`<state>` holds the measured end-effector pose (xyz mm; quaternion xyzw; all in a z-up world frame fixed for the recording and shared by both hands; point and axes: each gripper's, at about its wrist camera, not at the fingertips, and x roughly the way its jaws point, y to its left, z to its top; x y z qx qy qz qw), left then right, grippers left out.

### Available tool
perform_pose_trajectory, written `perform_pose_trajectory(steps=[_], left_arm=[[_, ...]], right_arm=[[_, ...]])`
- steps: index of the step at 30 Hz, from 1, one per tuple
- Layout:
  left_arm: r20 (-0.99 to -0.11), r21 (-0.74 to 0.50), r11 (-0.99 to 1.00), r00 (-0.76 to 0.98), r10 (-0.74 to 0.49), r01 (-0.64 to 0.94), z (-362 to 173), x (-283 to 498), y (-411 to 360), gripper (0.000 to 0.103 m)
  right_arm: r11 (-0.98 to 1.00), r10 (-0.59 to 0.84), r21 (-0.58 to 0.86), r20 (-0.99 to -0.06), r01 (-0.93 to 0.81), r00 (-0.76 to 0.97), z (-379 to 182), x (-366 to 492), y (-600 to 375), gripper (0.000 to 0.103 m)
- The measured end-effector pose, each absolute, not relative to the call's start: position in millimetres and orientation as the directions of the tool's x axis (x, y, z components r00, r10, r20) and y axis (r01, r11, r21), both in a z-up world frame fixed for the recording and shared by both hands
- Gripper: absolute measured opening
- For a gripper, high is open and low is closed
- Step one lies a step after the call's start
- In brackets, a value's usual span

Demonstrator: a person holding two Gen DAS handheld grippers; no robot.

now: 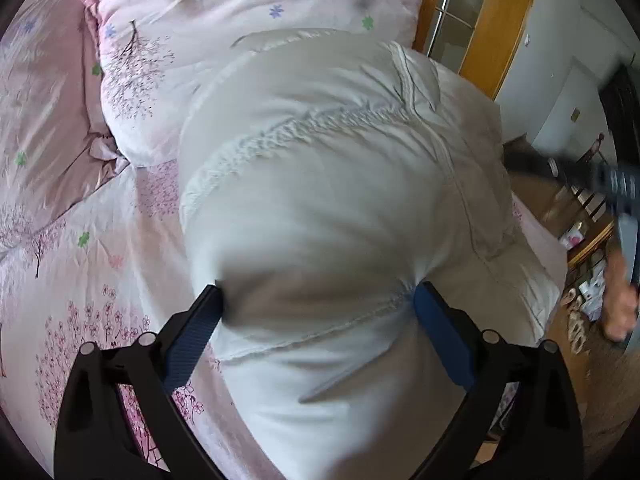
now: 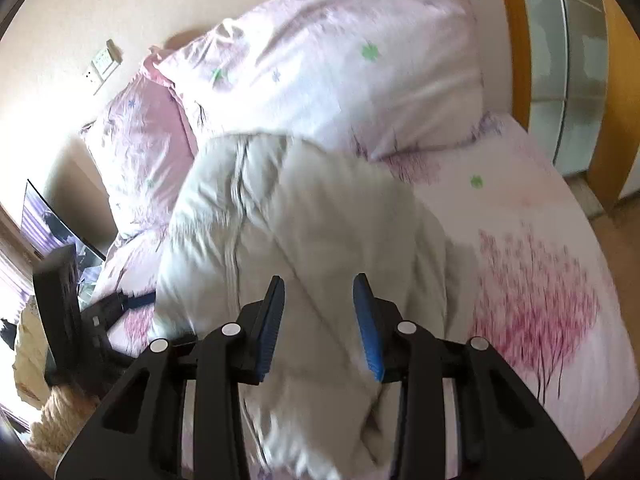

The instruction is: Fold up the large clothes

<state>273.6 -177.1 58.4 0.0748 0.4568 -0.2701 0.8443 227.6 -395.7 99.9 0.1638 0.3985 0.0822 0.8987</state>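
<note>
Two black grippers with blue pads are working over a puffy white padded garment (image 1: pixel 320 184) that is lying on a pink bedsheet printed with blossom trees (image 1: pixel 80 280), its far end reaching toward a rumpled pink floral duvet (image 1: pixel 240 12) at the head of the bed. The bed is probably serving as a broad, soft surface for spreading so bulky a piece.

The left gripper (image 1: pixel 318 300) is standing wide open, its fingers straddling a thick roll of the white fabric; the cloth is bulging between the pads and touching both, though whether it is being squeezed I cannot tell. That hold looks meant to pin or lift the near end for a fold.

The right gripper (image 2: pixel 319 280) is hovering above the garment's middle with its jaws parted about halfway and nothing between them; the blur makes contact impossible to judge.
</note>
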Motion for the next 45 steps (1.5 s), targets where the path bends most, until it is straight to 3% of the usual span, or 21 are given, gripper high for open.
perform_pose_trajectory(steps=[4,7,11,13,15,18,26,34,40,45], left_arm=[[-0.819,-0.109,0.842,0.433,-0.377,0.528,55.5,275.9,-186.5,0.097],[-0.816,-0.067,0.842,0.457,-0.355,0.536,59.0,270.9,-202.0,0.097],[-0.788,-0.038,0.842,0.502,-0.356,0.539,66.8,264.5,-213.9,0.096],[-0.768,-0.084,0.836,0.5,-0.401,0.542,78.0,261.1,-203.6,0.088],[-0.732,-0.138,0.841,0.518,-0.443,0.524,95.3,260.9,-179.0,0.088],[-0.678,-0.069,0.87,0.617,-0.399,0.488,111.6,259.9,-157.0,0.092],[-0.748,-0.006,0.863,0.571,-0.34,0.505,79.8,261.5,-171.9,0.093],[-0.76,-0.002,0.863,0.561,-0.33,0.506,68.4,256.3,-179.0,0.094],[-0.769,-0.018,0.866,0.547,-0.331,0.499,64.1,257.0,-179.3,0.097],[-0.784,-0.034,0.862,0.521,-0.337,0.506,55.0,259.5,-185.3,0.1]], right_arm=[[0.969,0.187,0.247,-0.798,0.028,0.573,77.7,271.0,-386.1,0.037],[0.969,0.171,0.238,-0.843,0.068,0.511,51.1,289.3,-392.0,0.037],[0.953,0.2,0.284,-0.849,0.104,0.489,27.9,287.3,-409.0,0.037],[0.95,0.198,0.287,-0.856,0.12,0.477,21.8,288.2,-411.5,0.037],[0.954,0.183,0.271,-0.864,0.128,0.469,17.7,289.7,-411.4,0.037],[0.944,0.204,0.3,-0.858,0.138,0.471,12.3,287.0,-416.4,0.037],[0.959,0.161,0.266,-0.796,0.097,0.584,48.1,244.7,-395.4,0.039],[0.972,0.151,0.233,-0.733,0.036,0.664,72.3,169.6,-374.7,0.04],[0.975,0.137,0.216,-0.749,0.044,0.648,59.5,157.6,-374.0,0.05],[0.977,0.112,0.196,-0.813,0.088,0.571,15.8,173.1,-378.1,0.058]])
